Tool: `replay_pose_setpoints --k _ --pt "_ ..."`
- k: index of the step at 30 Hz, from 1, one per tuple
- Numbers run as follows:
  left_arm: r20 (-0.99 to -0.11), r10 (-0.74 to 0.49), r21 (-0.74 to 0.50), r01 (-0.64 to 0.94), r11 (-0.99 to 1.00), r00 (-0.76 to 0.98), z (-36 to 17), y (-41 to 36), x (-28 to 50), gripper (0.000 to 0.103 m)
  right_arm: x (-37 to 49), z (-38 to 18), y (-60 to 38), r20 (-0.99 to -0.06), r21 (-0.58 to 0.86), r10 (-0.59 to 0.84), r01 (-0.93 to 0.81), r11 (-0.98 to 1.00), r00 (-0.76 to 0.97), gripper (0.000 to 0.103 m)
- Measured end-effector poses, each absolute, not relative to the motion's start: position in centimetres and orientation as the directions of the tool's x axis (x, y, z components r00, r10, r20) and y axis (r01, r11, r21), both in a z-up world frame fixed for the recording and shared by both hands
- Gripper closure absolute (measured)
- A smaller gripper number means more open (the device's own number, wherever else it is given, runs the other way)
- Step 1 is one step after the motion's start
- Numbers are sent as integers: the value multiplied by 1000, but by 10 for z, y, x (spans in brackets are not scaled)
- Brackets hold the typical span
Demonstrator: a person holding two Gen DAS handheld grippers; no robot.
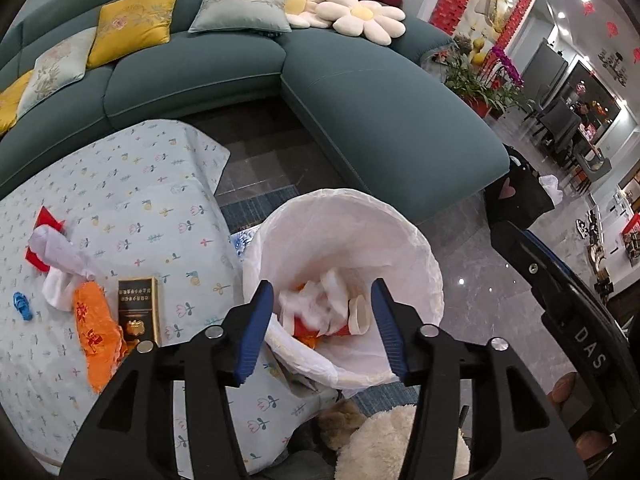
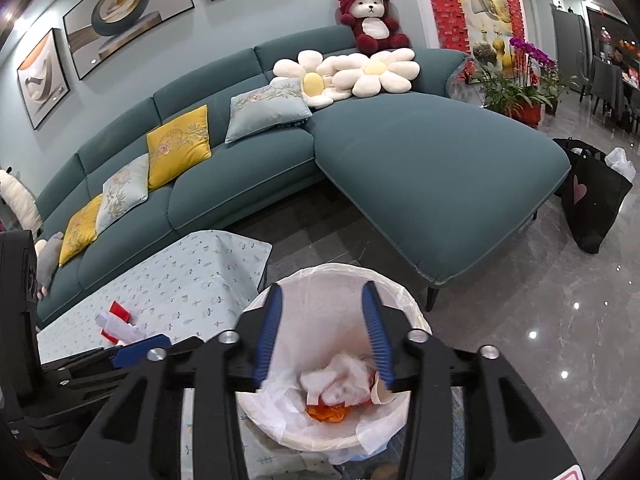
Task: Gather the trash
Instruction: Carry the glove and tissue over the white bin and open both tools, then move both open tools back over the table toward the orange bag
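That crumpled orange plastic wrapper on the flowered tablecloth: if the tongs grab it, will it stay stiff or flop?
The crumpled orange plastic wrapper probably flops: it lies creased and slumped. It is likely very light, being thin film. It may slip, since it looks glossy.

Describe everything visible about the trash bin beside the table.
The trash bin is round and lined with a thin, crinkled white bag folded over its rim. It stands upright on the floor against the corner of the cloth-covered table, in front of the sofa. Inside lie crumpled white tissue, orange wrapping and a small white cup. Both grippers hover above its opening, jaws apart and empty, touching nothing.
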State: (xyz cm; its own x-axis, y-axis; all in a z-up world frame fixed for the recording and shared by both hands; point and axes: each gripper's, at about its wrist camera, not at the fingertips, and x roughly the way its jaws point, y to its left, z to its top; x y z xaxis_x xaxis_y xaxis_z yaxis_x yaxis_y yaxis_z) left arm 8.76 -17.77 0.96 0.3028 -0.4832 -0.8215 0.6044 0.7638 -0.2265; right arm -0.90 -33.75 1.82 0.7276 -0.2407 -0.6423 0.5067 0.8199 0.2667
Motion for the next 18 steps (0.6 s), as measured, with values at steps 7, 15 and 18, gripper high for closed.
replay_pose_setpoints --k 7,15,18 --pt "-823 -461 -222 558 799 332 10 -153 93 43 -7 17 -323 -651 264 -224 493 829 726 54" --pt "-826 -420 -226 463 857 376 10 -105 101 30 0 21 -287 -655 257 -172 431 865 736 53" --pt "-831 -397 -223 419 880 391 7 -85 103 21 3 23 -271 -655 251 -154 406 878 739 53"
